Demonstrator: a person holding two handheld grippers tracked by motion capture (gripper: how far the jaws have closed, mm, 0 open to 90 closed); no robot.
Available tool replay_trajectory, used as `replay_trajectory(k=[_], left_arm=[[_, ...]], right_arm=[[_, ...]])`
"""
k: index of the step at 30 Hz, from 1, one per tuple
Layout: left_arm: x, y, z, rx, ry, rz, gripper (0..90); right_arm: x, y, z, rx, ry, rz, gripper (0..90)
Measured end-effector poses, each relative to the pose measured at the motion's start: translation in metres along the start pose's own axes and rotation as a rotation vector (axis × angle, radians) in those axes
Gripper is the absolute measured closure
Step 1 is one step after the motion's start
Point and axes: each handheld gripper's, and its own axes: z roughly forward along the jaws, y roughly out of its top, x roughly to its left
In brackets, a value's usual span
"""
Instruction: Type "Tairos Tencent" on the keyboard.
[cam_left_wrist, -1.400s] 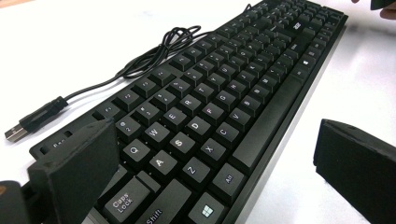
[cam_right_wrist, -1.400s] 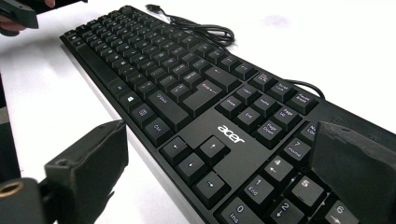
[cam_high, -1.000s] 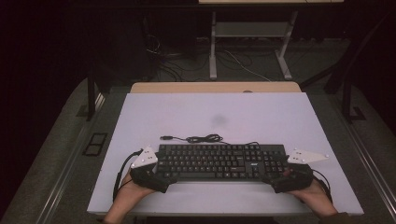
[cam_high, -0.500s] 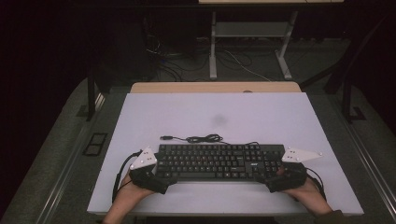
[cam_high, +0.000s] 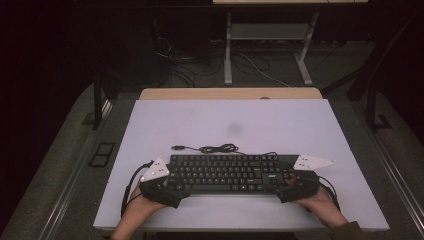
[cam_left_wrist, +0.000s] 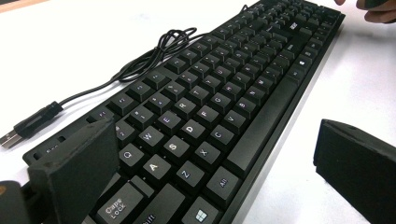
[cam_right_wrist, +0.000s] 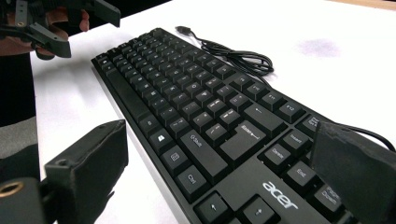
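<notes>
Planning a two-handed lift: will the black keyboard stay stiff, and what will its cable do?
The keyboard looks like one long rigid slab, so probably stiff, though it may tilt if the ends rise unevenly. Its thin coiled cable would likely dangle and drag.

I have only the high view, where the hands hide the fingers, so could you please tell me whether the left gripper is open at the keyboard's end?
Observer: Yes, the left gripper is open. One of its fingers rises by the keyboard corner near Tab, and the other stands clear of the front edge.
Operator: Thank you. How is the right gripper placed?
Observer: The right gripper is open too. Its fingers stand on either side of the end with the acer logo.
</notes>
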Motion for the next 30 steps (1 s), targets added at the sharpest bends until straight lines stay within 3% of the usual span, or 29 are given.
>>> replay_trajectory(k=[30], left_arm=[[0.0,-0.002,0.002,0.002,-0.009,-0.017,0.0]], right_arm=[[0.01,0.017,0.028,0.011,0.033,-0.014,6.3]])
